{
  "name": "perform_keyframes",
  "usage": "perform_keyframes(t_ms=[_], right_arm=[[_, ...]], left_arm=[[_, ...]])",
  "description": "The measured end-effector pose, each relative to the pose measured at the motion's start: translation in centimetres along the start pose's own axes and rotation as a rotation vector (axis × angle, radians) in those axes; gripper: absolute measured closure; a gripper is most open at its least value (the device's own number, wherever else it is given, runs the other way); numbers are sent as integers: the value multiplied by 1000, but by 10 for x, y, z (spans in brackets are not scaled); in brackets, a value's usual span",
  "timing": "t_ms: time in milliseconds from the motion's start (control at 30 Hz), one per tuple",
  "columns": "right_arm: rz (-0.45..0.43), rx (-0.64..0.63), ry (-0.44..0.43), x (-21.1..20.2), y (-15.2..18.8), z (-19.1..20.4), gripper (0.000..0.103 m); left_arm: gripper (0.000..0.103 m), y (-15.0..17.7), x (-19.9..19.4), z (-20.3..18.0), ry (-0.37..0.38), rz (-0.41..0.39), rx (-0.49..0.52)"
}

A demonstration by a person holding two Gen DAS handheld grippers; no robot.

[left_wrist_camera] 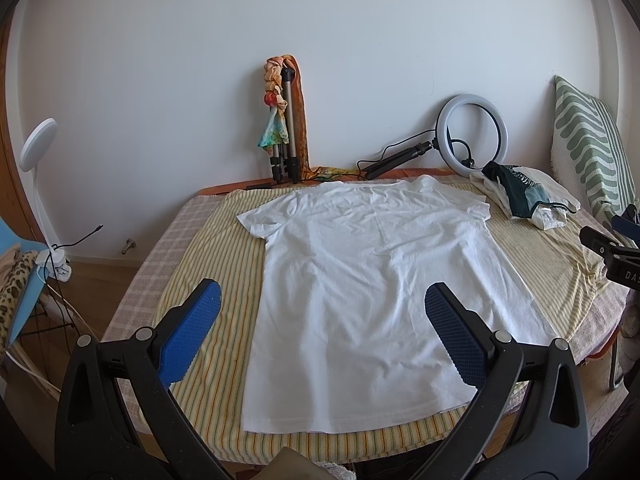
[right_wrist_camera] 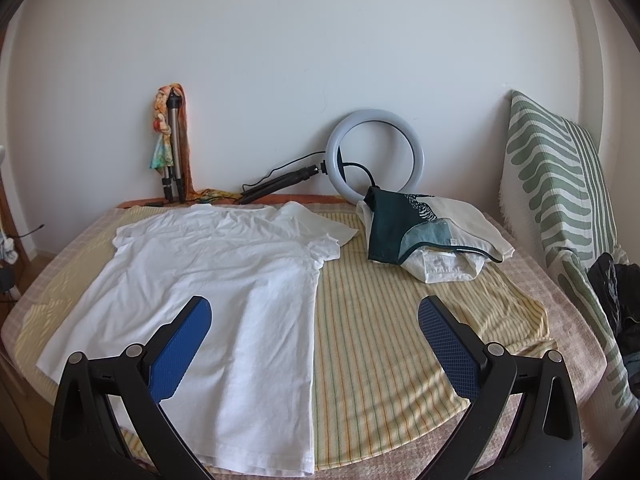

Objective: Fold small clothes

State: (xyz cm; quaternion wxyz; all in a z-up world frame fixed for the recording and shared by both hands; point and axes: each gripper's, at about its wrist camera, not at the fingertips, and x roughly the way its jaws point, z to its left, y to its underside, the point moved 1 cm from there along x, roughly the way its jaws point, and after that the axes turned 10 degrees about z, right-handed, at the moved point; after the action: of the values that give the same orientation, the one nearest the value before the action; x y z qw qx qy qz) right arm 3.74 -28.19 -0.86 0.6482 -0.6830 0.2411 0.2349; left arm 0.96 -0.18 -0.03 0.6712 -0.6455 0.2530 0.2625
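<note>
A white T-shirt (left_wrist_camera: pixel 360 280) is laid flat on a striped cloth (right_wrist_camera: pixel 400 320), collar toward the wall. Both the left gripper (left_wrist_camera: pixel 324 332) and right gripper (right_wrist_camera: pixel 316 344) are held above it, jaws apart and empty. A clean first fold is best made by pinching one side at shoulder and hem together. Faint creases are seen across the chest.

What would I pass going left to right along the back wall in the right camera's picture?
Tripod → ring light → clothes pile → striped cushion.
</note>
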Motion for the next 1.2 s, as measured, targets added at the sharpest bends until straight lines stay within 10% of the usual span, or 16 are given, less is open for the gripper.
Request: perform_keyframes(t_ms=[600, 967, 1200], right_arm=[[5, -99, -138, 25, -56, 57, 1], [200, -147, -410, 89, -119, 165, 40], [312, -198, -509, 134, -139, 240, 40]], left_arm=[[1, 47, 46, 75, 24, 91, -135], [48, 86, 84, 101, 167, 237, -216], [57, 108, 110, 108, 186, 308, -253]])
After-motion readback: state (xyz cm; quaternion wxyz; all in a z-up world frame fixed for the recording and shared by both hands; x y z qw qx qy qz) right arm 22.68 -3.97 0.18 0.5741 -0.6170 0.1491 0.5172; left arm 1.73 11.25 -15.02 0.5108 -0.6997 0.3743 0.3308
